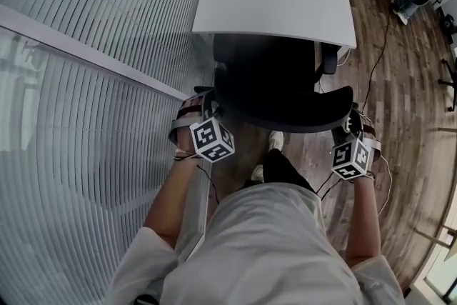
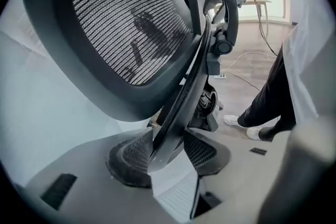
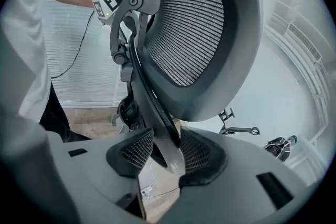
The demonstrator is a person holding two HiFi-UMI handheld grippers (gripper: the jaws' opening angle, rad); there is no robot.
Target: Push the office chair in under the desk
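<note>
While desk (image 1: 275, 0) shows only overhead, gripper views show fingers (image 2: 128, 157) pinching chair (image 2: 126, 34)

No readable text anywhere.
The only markings are black-and-white square code patterns on the white cube (image 1: 212, 140) of the left claw (image 2: 169, 162) and on the matching white cube (image 1: 350, 159) of the right claw (image 3: 167, 157); they form no letters, numbers or brand names. Each cube also shows small in the other claw's view, just as wordless.

Forearms (image 1: 171, 214) reach toward twelve o'clock; left gripper (image 1: 213, 111) at nine, right gripper (image 1: 352, 123) at three, both clamped on the chair back (image 1: 285, 111).
</note>
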